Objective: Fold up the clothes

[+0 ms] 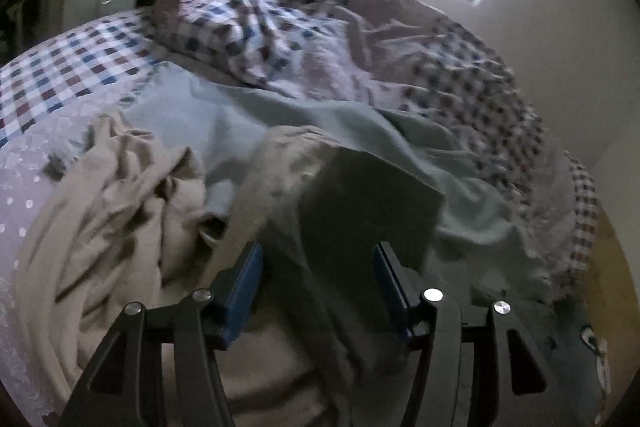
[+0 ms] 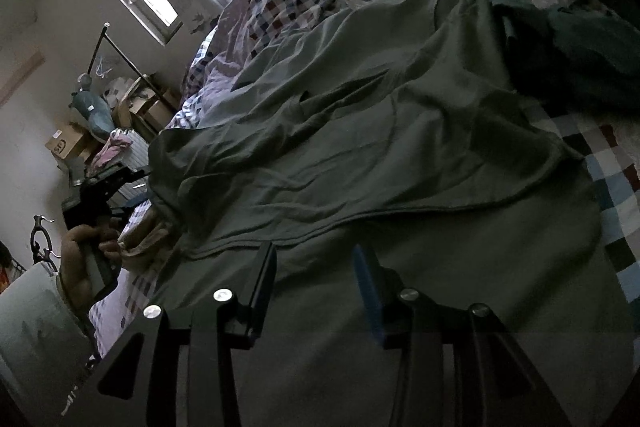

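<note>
A crumpled beige garment (image 1: 108, 203) lies at the left on the checked bedspread (image 1: 60, 75). The left gripper (image 1: 318, 291) stands apart over a raised fold of the pale grey-green garment (image 1: 360, 211) — pads not pressing it. The right gripper (image 2: 314, 291), part open, straddles the same cloth; grip unclear.

Grey-green garment (image 2: 380, 155), beige garment (image 1: 120, 211), checked red/blue/white bedding (image 1: 256, 39), blue pads (image 1: 244, 291).

Each black tool (image 1: 318, 279) has blue-padded fingers (image 1: 244, 291), silver screws, and a pale sleeve (image 2: 36, 323) behind one hand (image 2: 80, 267).
</note>
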A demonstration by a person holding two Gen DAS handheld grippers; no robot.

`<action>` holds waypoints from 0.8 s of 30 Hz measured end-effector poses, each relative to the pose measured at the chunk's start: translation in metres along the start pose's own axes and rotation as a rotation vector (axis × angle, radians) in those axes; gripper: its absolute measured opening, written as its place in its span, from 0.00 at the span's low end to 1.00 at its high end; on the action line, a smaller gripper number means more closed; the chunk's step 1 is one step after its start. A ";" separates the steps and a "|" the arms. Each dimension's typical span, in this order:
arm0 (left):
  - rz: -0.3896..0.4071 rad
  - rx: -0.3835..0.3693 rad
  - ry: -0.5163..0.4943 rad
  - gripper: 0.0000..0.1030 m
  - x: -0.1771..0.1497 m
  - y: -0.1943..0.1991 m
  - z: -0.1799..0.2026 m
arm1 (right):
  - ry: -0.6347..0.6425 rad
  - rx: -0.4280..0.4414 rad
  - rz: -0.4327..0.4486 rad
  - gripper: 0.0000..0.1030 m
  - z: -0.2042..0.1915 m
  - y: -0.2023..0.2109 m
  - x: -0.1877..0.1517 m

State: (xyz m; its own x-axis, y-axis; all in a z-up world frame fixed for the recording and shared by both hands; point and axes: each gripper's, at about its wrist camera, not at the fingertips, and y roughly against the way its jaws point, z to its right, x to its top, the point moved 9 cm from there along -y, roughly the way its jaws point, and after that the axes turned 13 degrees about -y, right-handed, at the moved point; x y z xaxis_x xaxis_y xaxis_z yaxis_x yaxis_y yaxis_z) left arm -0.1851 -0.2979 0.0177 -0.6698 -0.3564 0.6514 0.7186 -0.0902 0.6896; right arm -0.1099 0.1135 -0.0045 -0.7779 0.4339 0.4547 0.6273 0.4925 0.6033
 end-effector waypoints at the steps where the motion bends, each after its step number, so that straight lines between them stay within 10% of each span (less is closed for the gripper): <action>1: -0.017 0.000 0.005 0.57 -0.001 -0.004 0.000 | -0.003 0.002 0.002 0.43 0.000 0.001 0.001; 3: -0.014 0.005 -0.017 0.54 0.002 -0.007 0.006 | -0.010 0.007 0.006 0.43 0.000 0.002 0.003; 5: -0.007 0.032 -0.041 0.20 0.008 -0.006 0.011 | -0.017 0.013 0.010 0.43 0.001 0.004 0.005; 7: 0.019 0.045 -0.079 0.12 0.017 -0.001 0.026 | -0.020 0.017 0.012 0.43 0.001 0.005 0.005; 15: 0.298 -0.016 -0.531 0.10 0.006 0.067 0.178 | -0.034 0.019 0.007 0.43 0.002 0.005 0.006; 20: -0.003 -0.118 -0.954 0.12 -0.115 0.009 0.249 | -0.045 0.016 0.007 0.43 0.005 0.007 0.007; 24: -0.118 -0.121 -1.016 0.15 -0.164 -0.009 0.241 | -0.059 0.012 0.004 0.43 0.009 0.008 0.009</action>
State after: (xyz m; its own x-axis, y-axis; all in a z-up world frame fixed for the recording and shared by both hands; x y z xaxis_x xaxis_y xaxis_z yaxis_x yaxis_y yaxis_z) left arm -0.1267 -0.0147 -0.0197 -0.5392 0.6100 0.5806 0.6146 -0.1863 0.7665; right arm -0.1117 0.1285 -0.0018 -0.7721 0.4792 0.4175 0.6310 0.4999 0.5932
